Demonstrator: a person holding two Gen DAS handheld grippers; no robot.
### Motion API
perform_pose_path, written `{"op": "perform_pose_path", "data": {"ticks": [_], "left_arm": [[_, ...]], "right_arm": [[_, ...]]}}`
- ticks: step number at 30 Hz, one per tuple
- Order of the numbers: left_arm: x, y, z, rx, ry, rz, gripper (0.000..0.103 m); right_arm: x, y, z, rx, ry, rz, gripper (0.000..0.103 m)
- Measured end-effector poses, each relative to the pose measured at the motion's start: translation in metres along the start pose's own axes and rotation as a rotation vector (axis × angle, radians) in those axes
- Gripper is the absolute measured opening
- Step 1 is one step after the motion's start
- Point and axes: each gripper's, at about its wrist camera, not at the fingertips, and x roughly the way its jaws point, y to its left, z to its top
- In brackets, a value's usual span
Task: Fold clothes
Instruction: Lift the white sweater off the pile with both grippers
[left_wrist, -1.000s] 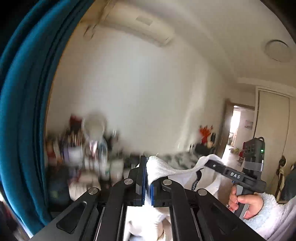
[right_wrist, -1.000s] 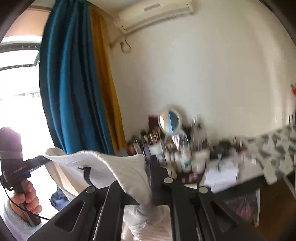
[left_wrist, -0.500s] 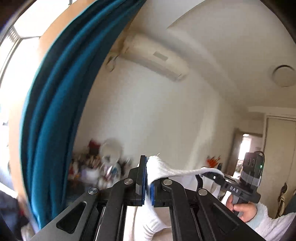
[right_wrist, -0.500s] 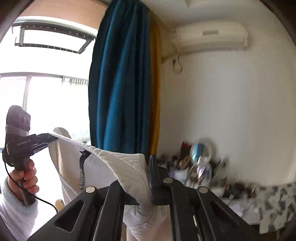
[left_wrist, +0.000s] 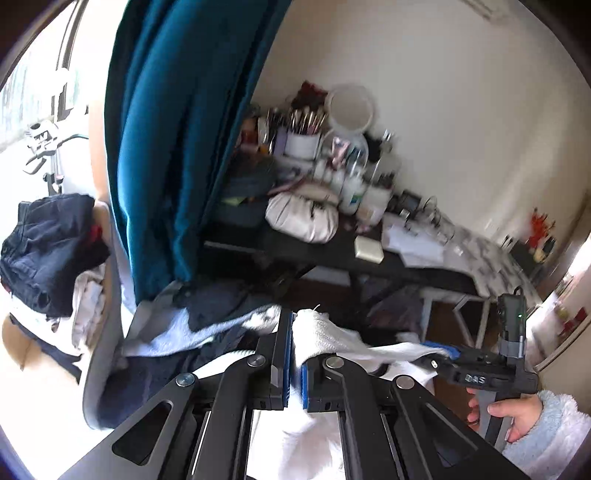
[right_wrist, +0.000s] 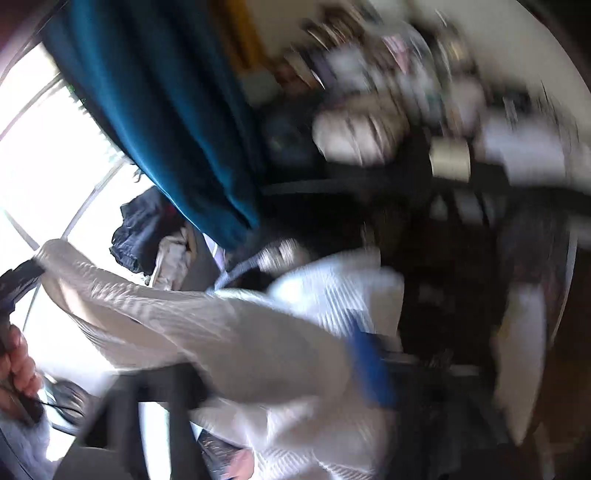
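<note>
While both grippers pinch it, the white ribbed knit garment (left_wrist: 332, 338) hangs stretched between them.
Left gripper (left_wrist: 293, 354) and right gripper (left_wrist: 439, 356) each clamp an edge, below the cluttered black desk (left_wrist: 369, 258), whose white cup (left_wrist: 301, 144) holds brushes.

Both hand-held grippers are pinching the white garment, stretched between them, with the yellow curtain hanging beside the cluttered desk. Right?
Not quite: the curtain is teal blue, as the left wrist view shows. Otherwise yes: the left hand-held gripper and right hand-held gripper pinch the white garment beside the cluttered desk.
</note>
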Motion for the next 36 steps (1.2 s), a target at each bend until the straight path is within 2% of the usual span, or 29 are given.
{"op": "perform_pose_path", "data": {"ticks": [1,5,7,9,14,16,17,19,20,21,23,27,32,36], "left_arm": [[0.001,0.001,-0.001,-0.001,0.004,0.001,0.003],[0.003,-0.004,0.002,0.012,0.012,0.001,0.003],[0.004,-0.001,0.002,0.003,0.010,-0.001,0.003],[0.008,0.001,0.001,-0.009,0.007,-0.004,0.003],[0.012,0.003,0.002,-0.014,0.015,0.008,0.003],[0.008,0.003,0.002,-0.011,0.012,0.009,0.003],[0.006,0.003,0.002,-0.010,0.008,0.009,0.003],[0.000,0.005,0.002,-0.010,-0.002,0.013,0.003],[-0.003,0.007,0.002,-0.014,-0.008,0.013,0.003],[-0.006,0.010,0.002,-0.022,-0.014,0.012,0.003],[-0.011,0.015,0.002,-0.035,-0.017,0.008,0.003],[-0.026,0.024,0.006,-0.047,-0.063,0.018,0.003],[-0.054,0.037,0.028,-0.068,-0.161,-0.020,0.003],[-0.089,0.039,0.054,-0.048,-0.264,-0.070,0.003]], "right_arm": [[0.005,-0.009,-0.010,0.040,0.012,-0.015,0.103],[-0.010,-0.017,-0.030,0.024,-0.060,-0.008,0.103],[-0.015,-0.016,-0.032,-0.015,-0.068,0.034,0.103],[-0.010,-0.015,-0.034,-0.064,-0.070,0.038,0.103],[0.023,0.000,-0.047,-0.132,0.010,0.129,0.103],[0.041,0.014,-0.056,-0.194,0.066,0.093,0.103],[0.041,0.012,-0.054,-0.185,0.056,0.082,0.103],[0.039,0.007,-0.047,-0.157,0.028,0.063,0.096],[0.038,0.005,-0.044,-0.143,0.014,0.053,0.077],[0.037,0.002,-0.041,-0.130,0.001,0.043,0.045],[0.036,-0.003,-0.035,-0.102,-0.027,0.024,0.011],[0.033,-0.013,-0.022,-0.047,-0.082,-0.015,0.006],[-0.056,0.016,0.034,-0.115,-0.306,0.020,0.005],[-0.135,0.065,0.067,-0.239,-0.477,0.061,0.004]]}}
